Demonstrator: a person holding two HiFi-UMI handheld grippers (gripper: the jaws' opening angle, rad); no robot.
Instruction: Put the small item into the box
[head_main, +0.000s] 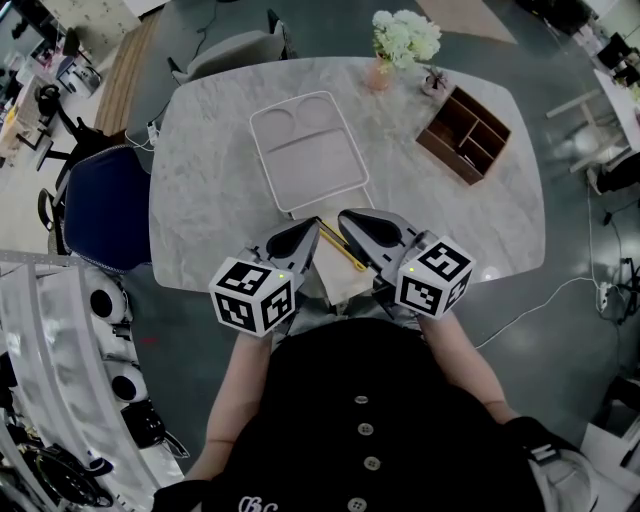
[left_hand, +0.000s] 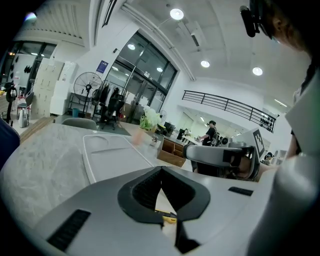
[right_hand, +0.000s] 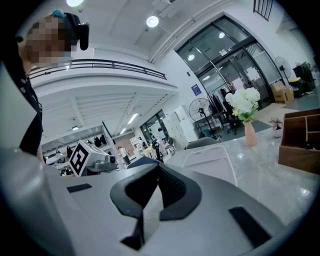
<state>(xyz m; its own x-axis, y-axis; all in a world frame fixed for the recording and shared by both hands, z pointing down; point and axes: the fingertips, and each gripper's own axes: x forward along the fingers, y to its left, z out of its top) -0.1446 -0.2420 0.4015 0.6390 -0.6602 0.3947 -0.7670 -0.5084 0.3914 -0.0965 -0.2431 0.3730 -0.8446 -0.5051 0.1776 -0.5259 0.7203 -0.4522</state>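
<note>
A thin yellow item (head_main: 341, 249) lies on a beige pad (head_main: 340, 276) at the table's near edge. My left gripper (head_main: 315, 226) hovers just left of it, jaws shut with nothing between them; the yellow item (left_hand: 169, 218) shows below the jaws in the left gripper view. My right gripper (head_main: 343, 217) hangs close over the item's right side, shut and empty as well. The two grippers point toward each other, tips nearly touching. The wooden box (head_main: 463, 134) with open compartments stands at the far right of the table, well away from both grippers.
A white divided tray (head_main: 306, 150) lies in the table's middle, just beyond the grippers. A vase of white flowers (head_main: 405, 42) and a small pot (head_main: 435, 80) stand at the far edge. A blue chair (head_main: 105, 205) is at the left, a grey chair (head_main: 232, 48) beyond the table.
</note>
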